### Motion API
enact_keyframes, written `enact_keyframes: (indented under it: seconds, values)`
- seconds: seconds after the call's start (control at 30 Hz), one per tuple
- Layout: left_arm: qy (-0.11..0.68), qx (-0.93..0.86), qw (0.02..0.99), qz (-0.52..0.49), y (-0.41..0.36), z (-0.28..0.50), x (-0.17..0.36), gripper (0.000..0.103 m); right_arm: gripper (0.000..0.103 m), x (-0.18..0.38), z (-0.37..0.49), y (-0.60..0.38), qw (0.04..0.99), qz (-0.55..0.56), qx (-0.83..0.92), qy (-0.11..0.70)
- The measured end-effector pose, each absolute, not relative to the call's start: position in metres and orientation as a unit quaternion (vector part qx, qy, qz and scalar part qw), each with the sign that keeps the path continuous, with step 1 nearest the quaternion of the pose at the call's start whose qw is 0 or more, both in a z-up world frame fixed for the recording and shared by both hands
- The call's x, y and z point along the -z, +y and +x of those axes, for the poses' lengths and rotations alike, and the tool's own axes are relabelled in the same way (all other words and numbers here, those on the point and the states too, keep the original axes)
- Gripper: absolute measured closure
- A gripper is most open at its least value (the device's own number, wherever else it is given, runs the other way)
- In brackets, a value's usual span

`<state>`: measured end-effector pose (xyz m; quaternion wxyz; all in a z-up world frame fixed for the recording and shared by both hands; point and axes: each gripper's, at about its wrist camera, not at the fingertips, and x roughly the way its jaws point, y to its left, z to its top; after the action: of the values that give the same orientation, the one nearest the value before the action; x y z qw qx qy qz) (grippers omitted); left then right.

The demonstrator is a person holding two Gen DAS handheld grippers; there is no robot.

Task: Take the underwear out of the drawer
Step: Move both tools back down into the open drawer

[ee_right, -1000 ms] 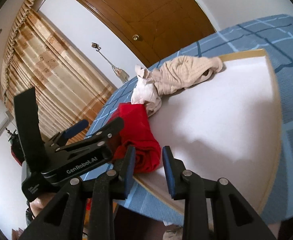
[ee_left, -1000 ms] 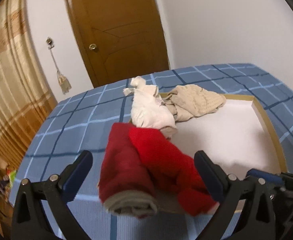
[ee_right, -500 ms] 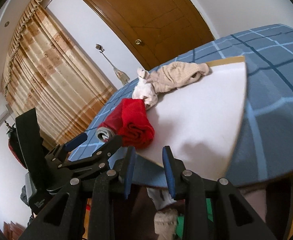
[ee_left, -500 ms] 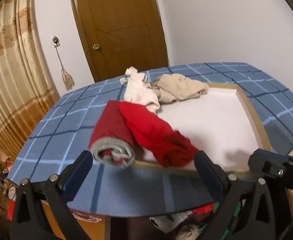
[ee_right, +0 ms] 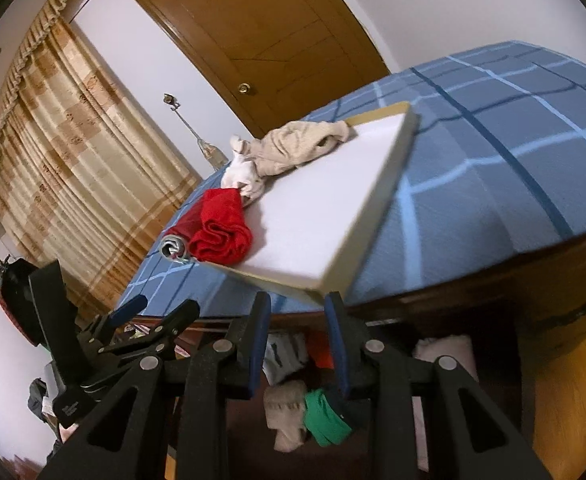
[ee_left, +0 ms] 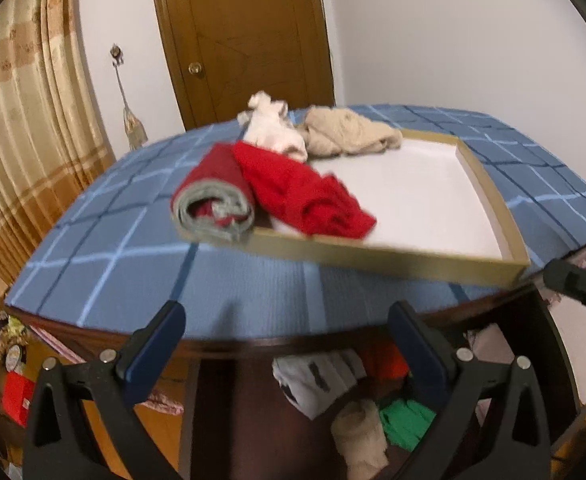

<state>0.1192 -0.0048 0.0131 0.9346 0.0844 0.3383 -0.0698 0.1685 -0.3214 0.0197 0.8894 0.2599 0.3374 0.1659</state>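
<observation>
Left wrist view: the left gripper [ee_left: 283, 344] hangs with its jaws spread wide and nothing between them, pointing at the front edge of a surface covered in a blue checked cloth [ee_left: 133, 276]. On the cloth sits a shallow white tray [ee_left: 413, 204] with a tan rim. A rolled dark red garment with a grey band [ee_left: 213, 204] lies over the tray's near left corner, and a bright red garment [ee_left: 305, 196] lies crumpled just beside it, touching it, partly inside the tray. Behind them, a white garment [ee_left: 273, 132] and a beige garment [ee_left: 345, 132] rest at the tray's far left end.

Below the surface's edge, an open drawer [ee_left: 373, 392] holds underwear: a white piece [ee_left: 317, 380], a rolled beige piece [ee_left: 361, 440] and a green piece [ee_left: 405, 420], with something red-orange behind them.

Right wrist view: the right gripper [ee_right: 297, 344] holds its jaws only narrowly apart, with nothing clamped between them; the tray's near corner [ee_right: 317, 280] appears just above the tips. The same green piece [ee_right: 325, 416] and beige piece [ee_right: 285, 412] show in the drawer below. The left gripper [ee_right: 149, 316] is seen at the lower left, near the surface's edge. A wooden door [ee_right: 285, 36] and a striped curtain [ee_right: 65, 148] fill the background.
</observation>
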Motion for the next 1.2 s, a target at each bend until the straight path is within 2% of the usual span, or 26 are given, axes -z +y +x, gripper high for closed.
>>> enact_keyframes:
  seconds: [0.33, 1.2]
  values:
    - [0.394, 0.093, 0.913, 0.053, 0.003, 0.103, 0.017, 0.0, 0.072, 0.007, 0.136, -0.355, 0.875, 0.284, -0.135, 0.367]
    - [0.425, 0.1, 0.891, 0.127, -0.022, 0.059, 0.06, 0.0, 0.072, 0.048, 0.07, -0.392, 0.864, 0.277, -0.086, 0.411]
